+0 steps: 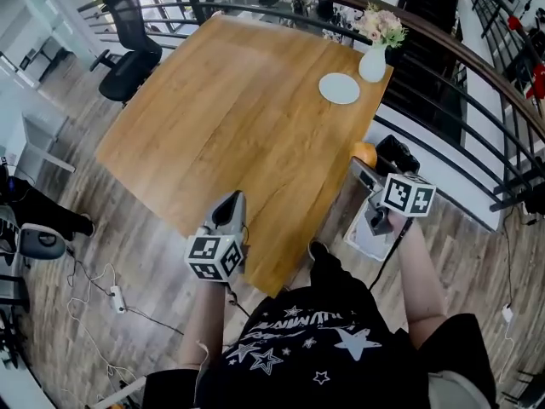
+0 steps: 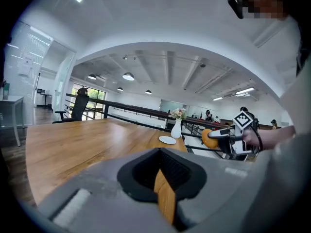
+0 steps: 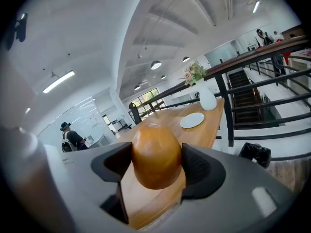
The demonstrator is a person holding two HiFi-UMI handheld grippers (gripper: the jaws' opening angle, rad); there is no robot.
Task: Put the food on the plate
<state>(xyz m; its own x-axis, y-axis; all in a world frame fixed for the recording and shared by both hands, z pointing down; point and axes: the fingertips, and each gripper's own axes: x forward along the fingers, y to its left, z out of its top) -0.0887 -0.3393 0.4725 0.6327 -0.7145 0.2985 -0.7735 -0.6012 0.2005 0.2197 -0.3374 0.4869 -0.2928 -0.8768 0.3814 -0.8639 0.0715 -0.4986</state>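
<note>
An orange-brown rounded piece of food (image 3: 155,152) sits clamped between the jaws of my right gripper (image 3: 156,163). In the head view that gripper (image 1: 363,167) hangs just off the wooden table's right edge (image 1: 341,203), with the food (image 1: 365,152) at its tip. A small white plate (image 1: 339,88) lies bare at the table's far right corner, beside a white vase of flowers (image 1: 374,56). From the right gripper the plate (image 3: 192,120) shows ahead, past the food. My left gripper (image 1: 232,203) is shut and holds nothing, over the table's near edge; its jaws (image 2: 163,178) point toward the plate (image 2: 167,140).
A curved black railing (image 1: 477,100) runs behind and to the right of the table. A black office chair (image 1: 128,45) stands at the far left corner. A black bag (image 1: 398,153) lies on the floor by the right gripper. Cables (image 1: 111,292) trail on the floor at left.
</note>
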